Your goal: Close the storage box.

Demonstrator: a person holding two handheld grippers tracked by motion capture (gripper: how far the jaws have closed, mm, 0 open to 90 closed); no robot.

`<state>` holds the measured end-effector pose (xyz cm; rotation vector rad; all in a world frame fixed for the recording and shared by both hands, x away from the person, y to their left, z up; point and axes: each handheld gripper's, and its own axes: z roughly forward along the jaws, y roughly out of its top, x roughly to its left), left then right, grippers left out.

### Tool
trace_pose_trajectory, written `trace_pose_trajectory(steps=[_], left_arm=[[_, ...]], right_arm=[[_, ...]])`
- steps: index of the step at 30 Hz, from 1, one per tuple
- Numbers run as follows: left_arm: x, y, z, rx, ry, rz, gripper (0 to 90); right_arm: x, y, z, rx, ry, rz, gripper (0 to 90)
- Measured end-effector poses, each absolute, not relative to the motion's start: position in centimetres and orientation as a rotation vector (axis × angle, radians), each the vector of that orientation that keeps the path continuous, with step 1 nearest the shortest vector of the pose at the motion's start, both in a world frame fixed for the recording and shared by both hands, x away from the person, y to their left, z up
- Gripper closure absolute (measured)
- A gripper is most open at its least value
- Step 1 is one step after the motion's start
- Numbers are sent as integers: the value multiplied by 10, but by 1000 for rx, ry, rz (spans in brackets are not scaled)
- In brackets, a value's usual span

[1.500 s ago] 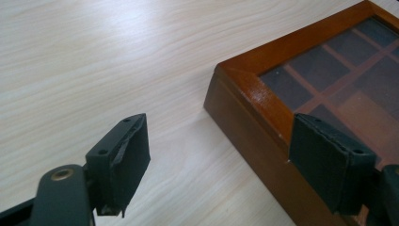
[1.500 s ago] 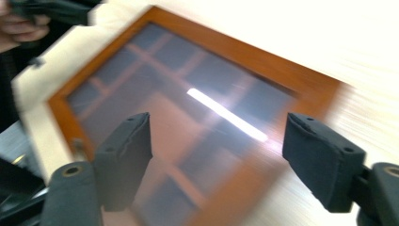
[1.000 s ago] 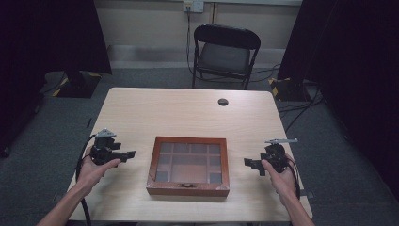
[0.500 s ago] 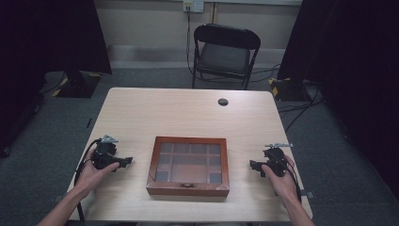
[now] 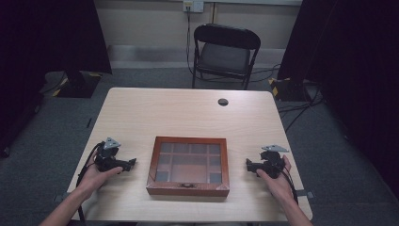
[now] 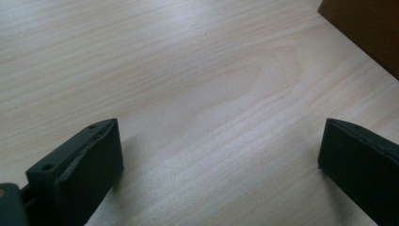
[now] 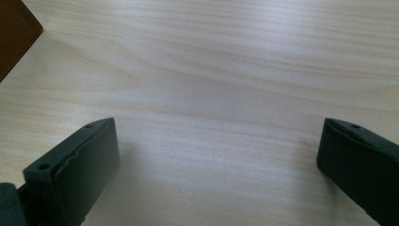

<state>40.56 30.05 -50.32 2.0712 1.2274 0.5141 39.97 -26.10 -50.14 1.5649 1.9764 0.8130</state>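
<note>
A shallow wooden box (image 5: 188, 165) with a glass lid over several compartments lies shut near the table's front edge, a small clasp on its near side. My left gripper (image 5: 131, 163) rests low on the table to the left of the box, pointing at it. Its jaws have just been opening and stand wide apart over bare wood (image 6: 211, 141); a corner of the box (image 6: 367, 28) shows at the upper right. My right gripper (image 5: 248, 165) sits to the right of the box, pointing at it. Its jaws have also just opened further, with nothing between them (image 7: 211, 146).
The light wooden table (image 5: 188, 117) has a small dark round cap (image 5: 223, 101) near its far edge. A black folding chair (image 5: 223, 52) stands behind the table. Cables trail from both grippers over the front edge. Dark curtains hang on both sides.
Both hands have sunk toward the tabletop beside the box, and both grippers now rest low on it. The box has not moved.
</note>
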Motion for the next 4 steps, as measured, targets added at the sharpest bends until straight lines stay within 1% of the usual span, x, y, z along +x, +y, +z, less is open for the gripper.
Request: trace_pose_trajectory(steps=[4], left_arm=[[405,299,-503,2059,1251,519,0]], right_arm=[[399,-261,-501,1566,1973,812,0]])
